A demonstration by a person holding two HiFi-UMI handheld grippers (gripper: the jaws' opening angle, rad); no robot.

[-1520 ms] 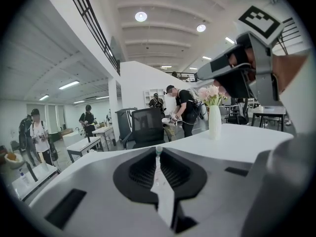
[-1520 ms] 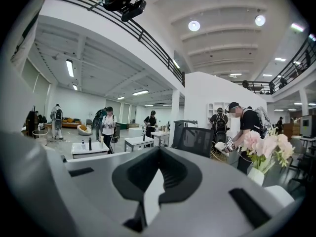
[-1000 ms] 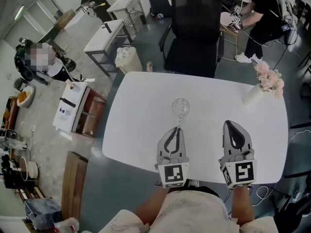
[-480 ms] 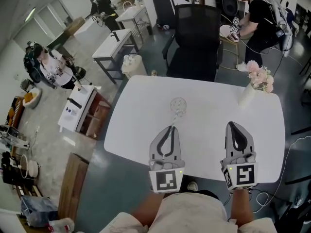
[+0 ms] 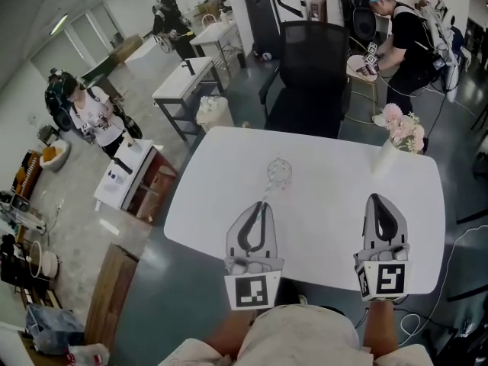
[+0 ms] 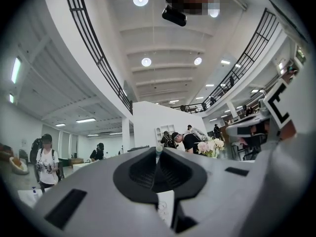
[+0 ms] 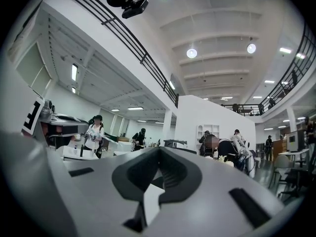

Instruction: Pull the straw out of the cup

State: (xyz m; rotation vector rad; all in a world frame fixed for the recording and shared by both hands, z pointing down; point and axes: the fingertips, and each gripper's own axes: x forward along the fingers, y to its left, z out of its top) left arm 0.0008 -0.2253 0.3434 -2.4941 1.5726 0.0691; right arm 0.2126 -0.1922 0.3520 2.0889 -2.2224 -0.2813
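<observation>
**Straw** (image 5: 268, 194): thin and pale. It is pinched at the tips of the left gripper (image 5: 264, 204) and is seen slanting from there toward the cup (image 5: 279, 172). In the left gripper view the jaws of the left gripper (image 6: 158, 157) are closed on it, and its pale end (image 6: 158, 151) stands up between the tips. Its far end is possibly still at the cup's rim; this cannot be settled from the head view.

**Cup:** clear glass, set upright on the white table (image 5: 221, 166), near the middle and just ahead of the left gripper.

**Right gripper** (image 5: 377, 199): held over the near right part of the table, well apart from the cup. Its jaws (image 7: 159, 154) are pressed together, with nothing between them.

**Vase of pink flowers** (image 5: 401, 126): placed at the table's far right corner.

**Black chair** (image 5: 313, 75): drawn up behind the table's far edge.
</observation>
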